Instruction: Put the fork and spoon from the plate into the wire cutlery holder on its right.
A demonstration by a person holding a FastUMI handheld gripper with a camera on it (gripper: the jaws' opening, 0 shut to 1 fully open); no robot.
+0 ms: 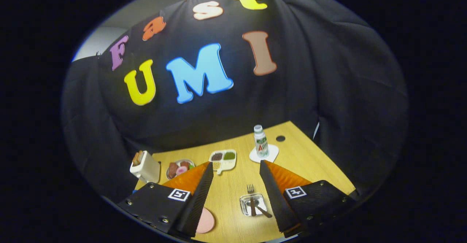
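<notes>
1. A wooden table (pixel 233 195) fills the lower part of the scene, seen from above along the two fingers of a hand-held gripper (pixel 236 168), with black cloth walls behind it
2. The gripper's fingers stand wide apart and hold nothing; they hover above the table surface, one on each side of the central strip of wood
3. Between the fingers, close to the right one, sits a small clear square plate (pixel 253 203)
4. A fork (pixel 251 198) lies on that plate with its tines pointing to the far side and reaching past the plate's far rim
5. A dark spoon (pixel 263 211) lies across the same plate at an angle, its end sticking out over the near right corner, close to the right finger
6. Beyond the fingertips, a pale divided dish (pixel 223 160) holds a dark filling and a green filling in separate sections
7. Right of that dish, a small bottle (pixel 261 141) with a pale cap stands upright on a white coaster (pixel 273 152)
8. Left of the dish, a round bowl (pixel 180 168) holds mixed pieces of food, and further left a white toaster (pixel 145 168) has bread poking out of its top
9. A pink round disc (pixel 205 221) lies on the near table, partly hidden by the left finger
10. A small dark hole (pixel 280 138) marks the far right of the table
</notes>
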